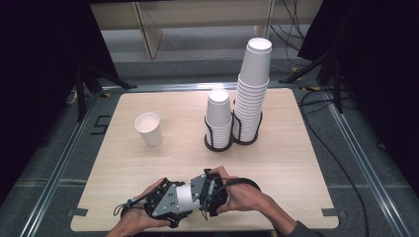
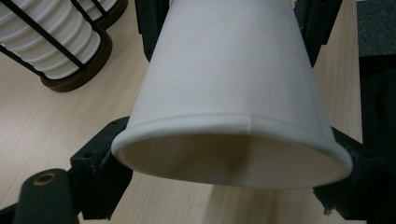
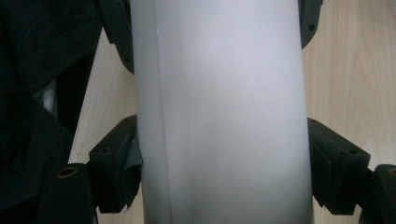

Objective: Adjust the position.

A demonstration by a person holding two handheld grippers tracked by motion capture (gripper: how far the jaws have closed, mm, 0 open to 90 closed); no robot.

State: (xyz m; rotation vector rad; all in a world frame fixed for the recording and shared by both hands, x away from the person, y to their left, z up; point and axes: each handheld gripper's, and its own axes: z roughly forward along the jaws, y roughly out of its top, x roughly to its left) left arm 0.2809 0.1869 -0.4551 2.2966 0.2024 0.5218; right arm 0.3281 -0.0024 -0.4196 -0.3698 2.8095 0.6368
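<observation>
Left gripper (image 1: 174, 205) and right gripper (image 1: 201, 190) both clamped on one white paper cup (image 1: 184, 196), held sideways between them just above the near edge of the light wooden table (image 1: 276, 163). Cup rim (image 2: 231, 154) faces left gripper's camera. Single upright cup (image 1: 148, 128) and two racked cup stacks (image 1: 242, 98) stand farther back.

lab recording booth, black curtains (image 1: 39, 74), floor cables (image 1: 341, 163), lone wooden table (image 1: 148, 163) on rails
</observation>
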